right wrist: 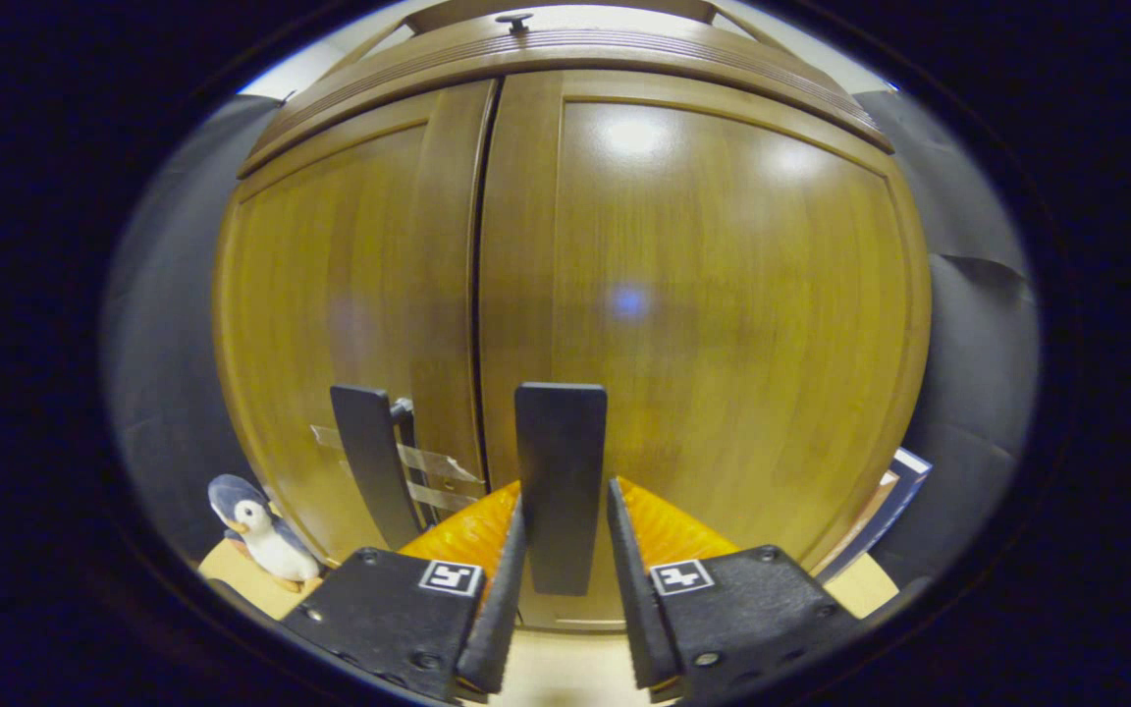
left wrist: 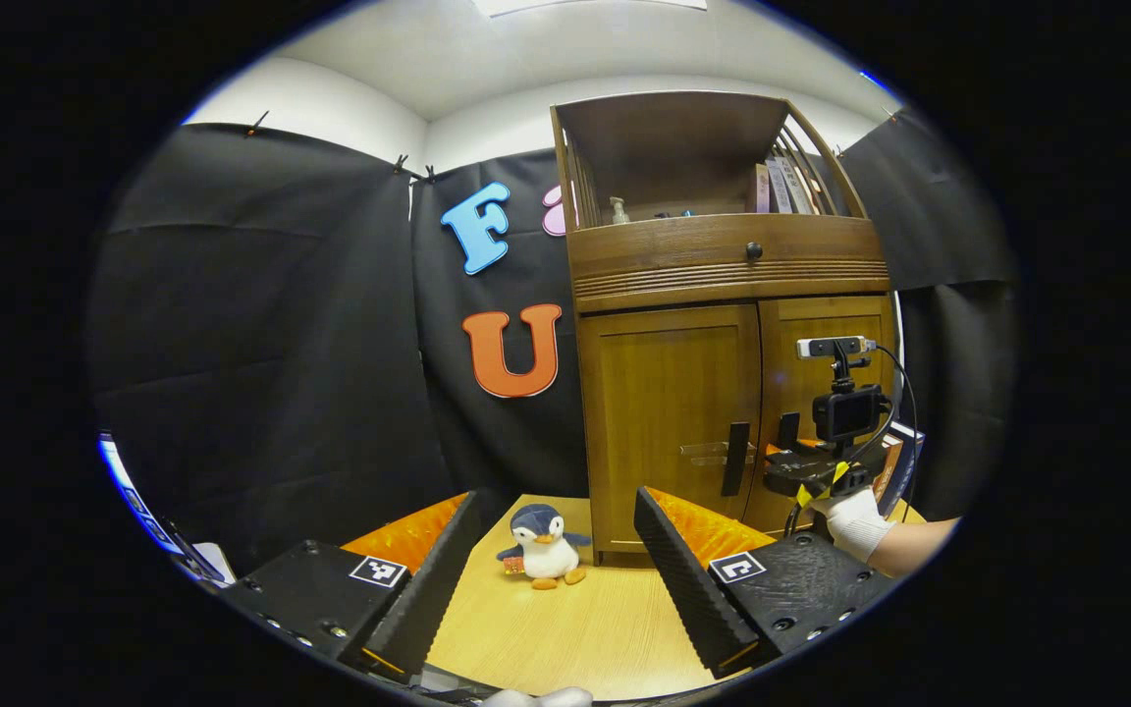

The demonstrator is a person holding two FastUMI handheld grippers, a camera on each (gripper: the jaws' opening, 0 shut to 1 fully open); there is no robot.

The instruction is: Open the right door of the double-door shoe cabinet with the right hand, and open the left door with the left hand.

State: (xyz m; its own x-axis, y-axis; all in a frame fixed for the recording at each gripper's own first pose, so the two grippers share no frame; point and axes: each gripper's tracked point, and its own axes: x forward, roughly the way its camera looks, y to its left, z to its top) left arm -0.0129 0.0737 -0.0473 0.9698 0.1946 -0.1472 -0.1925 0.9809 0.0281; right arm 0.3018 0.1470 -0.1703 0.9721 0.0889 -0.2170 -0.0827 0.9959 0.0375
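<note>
In the right gripper view, my right gripper (right wrist: 561, 525) is sitting close against the shoe cabinet, its two fingers flanking the upright handle of the right door (right wrist: 560, 486) at 6 o'clock; they are standing just beside the bar on either side, and I cannot tell whether both are pressing on it. The right door (right wrist: 723, 324) is lying shut, filling the field from 12 to 3 o'clock, and the left door (right wrist: 330, 295) is meeting it at the seam, its own handle (right wrist: 369, 471) standing at 8 o'clock with strips of clear tape beside it. A plush penguin (right wrist: 266, 535) is peeking in low at 8 o'clock. In the left gripper view, my left gripper (left wrist: 556, 570) is hanging well back over the wooden table (left wrist: 585, 628), fingers spread wide and pinching nothing. The penguin (left wrist: 543, 545) is sitting between them, farther off, in front of the cabinet's left corner. Beyond, at 2 o'clock, the shoe cabinet (left wrist: 723, 265) is standing against the black cloth, both doors closed, with my gloved right hand (left wrist: 855, 520) holding the other gripper at the right door.
</note>
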